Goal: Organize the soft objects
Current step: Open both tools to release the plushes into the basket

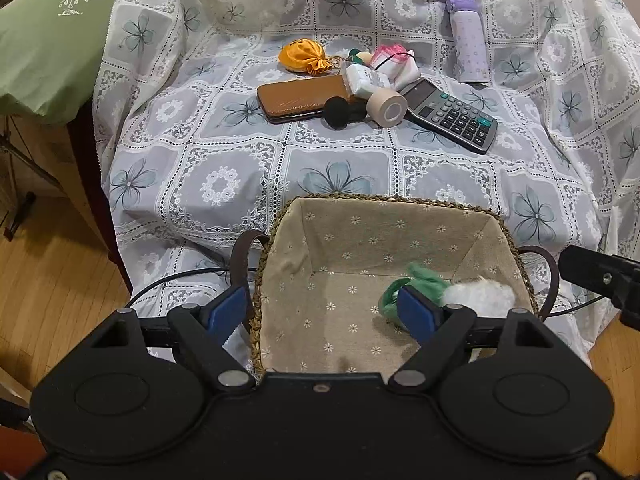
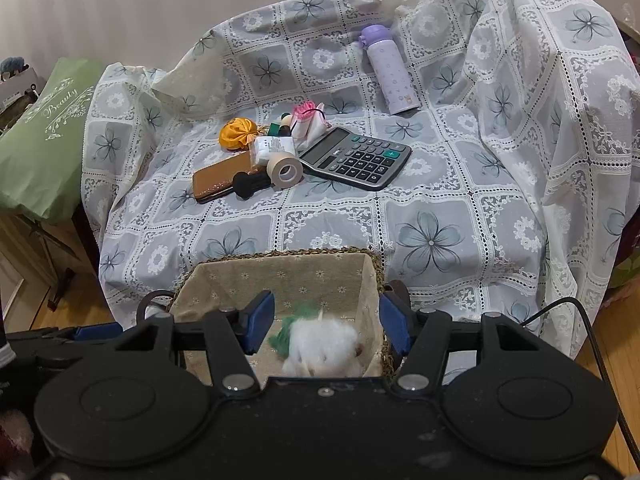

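Left claw [image 1: 324,312] open over lined basket [image 1: 280,280], green and white fluffy toy [image 1: 472,292] inside (right corner), calculator [image 1: 452,114] and orange pouch [image 1: 300,58] beyond

Left hand-held gripper [image 1: 324,312]: angled downward, blue-padded fingers [image 1: 226,312] set wide apart, nothing pressed between the pads. Its figure has risen over the last moment, and the jaws now stand parted. Right hand-held gripper [image 2: 326,322]: likewise angled downward, its blue fingers [image 2: 260,320] apart, the pads gripping nothing. Both black bodies fill the lower frame.
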{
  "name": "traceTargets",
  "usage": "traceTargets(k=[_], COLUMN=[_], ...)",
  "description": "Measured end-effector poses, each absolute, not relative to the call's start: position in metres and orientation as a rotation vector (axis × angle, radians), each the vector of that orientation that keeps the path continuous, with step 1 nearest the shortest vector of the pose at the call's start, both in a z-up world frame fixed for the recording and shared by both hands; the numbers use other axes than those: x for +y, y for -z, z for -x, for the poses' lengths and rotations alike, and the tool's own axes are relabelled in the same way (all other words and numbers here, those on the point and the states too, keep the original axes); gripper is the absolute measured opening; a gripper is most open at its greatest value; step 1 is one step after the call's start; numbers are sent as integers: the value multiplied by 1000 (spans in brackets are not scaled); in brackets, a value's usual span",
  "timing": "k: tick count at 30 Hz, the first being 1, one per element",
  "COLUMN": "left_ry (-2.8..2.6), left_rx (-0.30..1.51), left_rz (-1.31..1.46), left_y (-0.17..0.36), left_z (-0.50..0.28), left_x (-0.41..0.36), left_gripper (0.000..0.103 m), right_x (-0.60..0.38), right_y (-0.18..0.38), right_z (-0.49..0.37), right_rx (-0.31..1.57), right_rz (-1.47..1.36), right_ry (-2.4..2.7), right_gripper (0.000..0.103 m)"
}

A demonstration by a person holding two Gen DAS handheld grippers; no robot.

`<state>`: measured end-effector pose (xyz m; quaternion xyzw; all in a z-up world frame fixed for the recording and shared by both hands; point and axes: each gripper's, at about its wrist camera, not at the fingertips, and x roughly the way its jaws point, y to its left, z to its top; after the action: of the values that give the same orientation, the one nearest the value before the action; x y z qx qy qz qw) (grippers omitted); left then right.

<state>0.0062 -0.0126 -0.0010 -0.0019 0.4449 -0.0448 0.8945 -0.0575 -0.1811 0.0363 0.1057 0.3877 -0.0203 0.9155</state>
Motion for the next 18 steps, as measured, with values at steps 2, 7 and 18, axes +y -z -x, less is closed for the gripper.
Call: traceTargets(k=[2,7,18], left_ry=[92,88,87], left_rx=[926,930,933], left_rz=[4,4,3], left_y=[2,3,3], left_z=[-6,-6,-5], left_x=[-13,-12,-13], left_gripper=[80,80,80], right_x=[-181,-183,-183], right_y=[-36,-34,-32], right_z=[58,57,56], right_rx=[799,813,820], right_rz=[-220,-232,-234], right_ry=[45,51,51], right_gripper=[59,59,59])
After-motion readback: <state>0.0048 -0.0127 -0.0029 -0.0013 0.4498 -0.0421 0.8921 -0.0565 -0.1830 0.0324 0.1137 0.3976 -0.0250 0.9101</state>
